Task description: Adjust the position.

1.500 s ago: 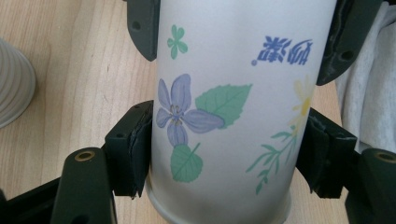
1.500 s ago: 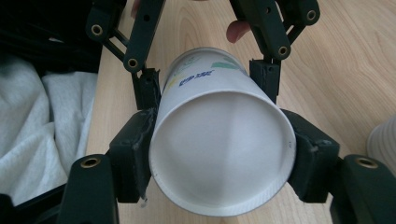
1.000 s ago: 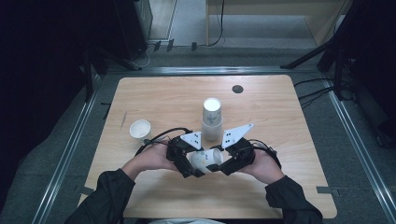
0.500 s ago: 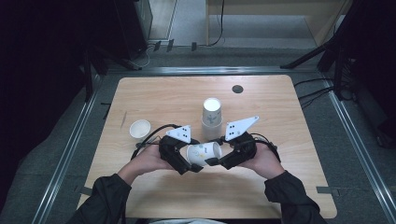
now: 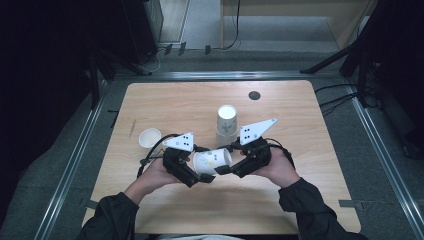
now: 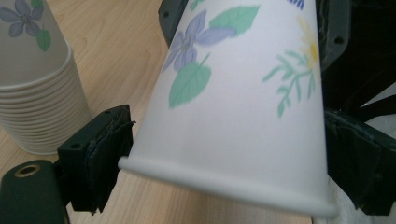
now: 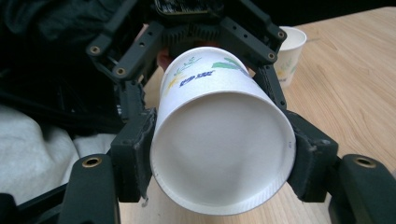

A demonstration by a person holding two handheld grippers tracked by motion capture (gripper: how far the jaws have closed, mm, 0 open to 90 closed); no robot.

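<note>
A white paper cup [image 5: 212,161] printed with flowers lies level above the table, held between both grippers. My left gripper [image 5: 199,173] is shut on its wide rim end; in the left gripper view the pads [image 6: 100,154] press on the cup [image 6: 243,102] just above the rolled rim. My right gripper [image 5: 226,167] is shut on the narrow base end. In the right gripper view the cup's recessed base [image 7: 219,154] faces the camera between the pads [image 7: 135,154]. The left gripper's jaws clasp the far end there.
A tall stack of the same cups [image 5: 226,125] stands upside down just behind the hands, close to the left gripper [image 6: 37,93]. A single cup [image 5: 149,137] stands upright at the left [image 7: 287,53]. A dark round spot [image 5: 254,95] marks the wooden table [image 5: 300,200] at the back.
The left hand has drawn to the left and the right hand has stayed. The cup now shows at full length between the two grippers, where before they were bunched together.
</note>
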